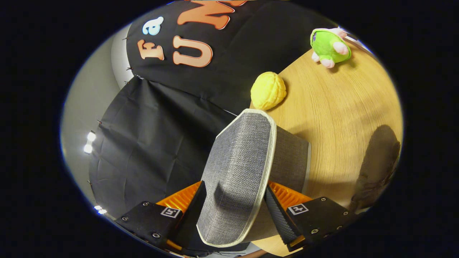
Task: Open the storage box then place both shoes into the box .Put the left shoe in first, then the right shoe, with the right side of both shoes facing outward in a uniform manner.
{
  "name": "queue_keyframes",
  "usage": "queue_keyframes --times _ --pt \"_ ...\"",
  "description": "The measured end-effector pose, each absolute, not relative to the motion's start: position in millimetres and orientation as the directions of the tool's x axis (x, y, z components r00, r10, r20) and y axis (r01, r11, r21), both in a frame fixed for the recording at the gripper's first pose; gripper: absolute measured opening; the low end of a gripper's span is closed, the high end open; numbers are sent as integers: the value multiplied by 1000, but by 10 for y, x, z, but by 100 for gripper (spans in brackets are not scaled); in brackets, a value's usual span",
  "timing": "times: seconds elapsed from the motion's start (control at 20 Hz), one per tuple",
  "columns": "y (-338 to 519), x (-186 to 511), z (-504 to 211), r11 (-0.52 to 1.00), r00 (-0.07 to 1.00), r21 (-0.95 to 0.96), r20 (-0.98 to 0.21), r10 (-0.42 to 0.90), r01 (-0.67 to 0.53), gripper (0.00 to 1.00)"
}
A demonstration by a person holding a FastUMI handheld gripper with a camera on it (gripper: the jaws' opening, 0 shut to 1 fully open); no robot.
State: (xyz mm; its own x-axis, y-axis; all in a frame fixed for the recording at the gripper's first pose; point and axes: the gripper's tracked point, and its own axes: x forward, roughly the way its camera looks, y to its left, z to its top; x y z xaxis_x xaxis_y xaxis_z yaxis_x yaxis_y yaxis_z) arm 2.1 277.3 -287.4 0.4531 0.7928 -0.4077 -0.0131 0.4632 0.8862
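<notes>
— Between my two fingers, the grey fabric lid (pixel 238 168) of the storage box (pixel 290 157) is sitting, and I'm holding it at its near, rounded end. My gripper (pixel 235 208) is closed down to the lid's thickness, the left pad on one face and the right pad on the other, both pressing as far as I can tell.

— Which way is the lid running from you?

— Straight ahead, away from the fingers. Its long axis is pointing forward toward the yellow toy (pixel 268 90), and the pale piping is tracing its edge all the way round. The lid is standing tilted up off the box, whose grey side wall is showing just to the right of it, resting on the wooden table (pixel 340 107).

— So where's the room to swing?

— I'm judging the open side to be the left, where the lid is hanging past the table edge in front of the black cloth. On the right the table is lying bare near the box; the yellow toy is sitting just beyond the lid's far end, and a green plush toy (pixel 328 46) well beyond that, near the far rim.

— And the shoes?

— I'm not able to place them from here. The box's inside is hidden behind the lid too.
</notes>
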Motion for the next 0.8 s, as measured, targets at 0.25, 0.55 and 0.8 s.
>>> queue_keyframes --times 0.25,0.55,0.8 --pt "2576 128 -2502 415 529 906 -313 789 -82 63" --pt "2635 178 -2666 464 530 886 -397 749 7 17" --pt "2718 330 -2107 406 581 913 -309 753 -40 7"
